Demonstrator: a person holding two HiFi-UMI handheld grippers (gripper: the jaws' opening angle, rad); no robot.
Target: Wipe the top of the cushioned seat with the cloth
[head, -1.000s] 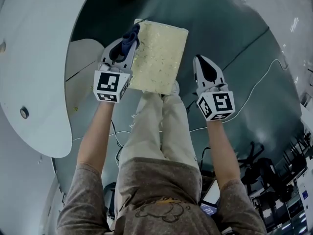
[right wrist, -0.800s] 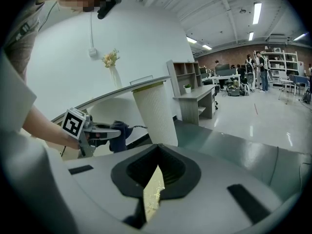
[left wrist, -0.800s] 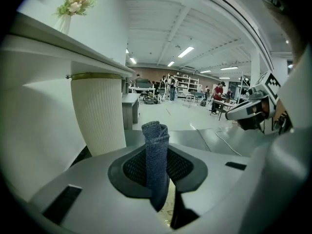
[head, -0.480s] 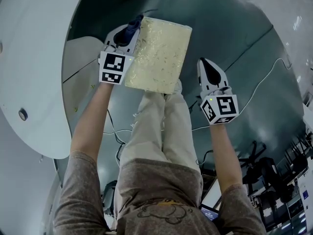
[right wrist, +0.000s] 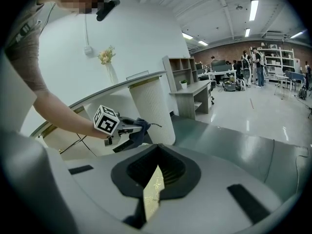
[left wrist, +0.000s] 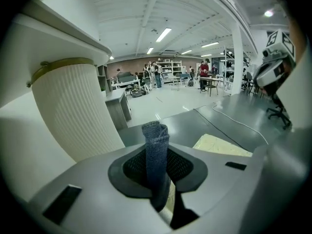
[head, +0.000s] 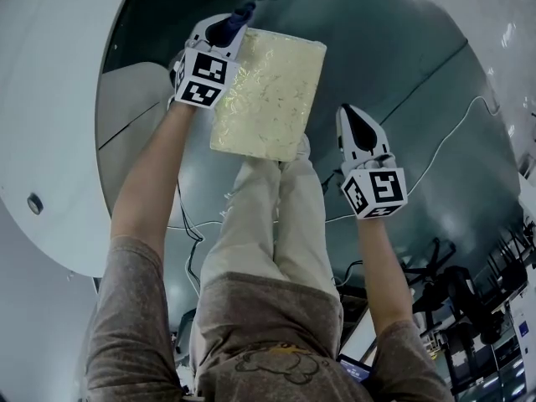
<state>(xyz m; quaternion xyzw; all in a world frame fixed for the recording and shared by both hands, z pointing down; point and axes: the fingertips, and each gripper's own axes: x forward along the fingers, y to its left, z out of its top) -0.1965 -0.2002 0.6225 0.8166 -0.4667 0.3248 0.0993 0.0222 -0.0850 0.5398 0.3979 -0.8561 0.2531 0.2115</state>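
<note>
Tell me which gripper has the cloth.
The left gripper: a dark blue cloth is pinched between its jaws at the far left corner of the cushioned seat. The right gripper, beside the seat, holds nothing.

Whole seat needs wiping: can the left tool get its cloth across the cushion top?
Probably yes: the left tool holds the cloth at the far left corner, and the cushion top is bare.

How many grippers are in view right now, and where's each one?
2. The left gripper, shut on the cloth, is at the cushioned seat's far left corner. The right gripper, shut and empty, is beside the seat's right edge.
</note>
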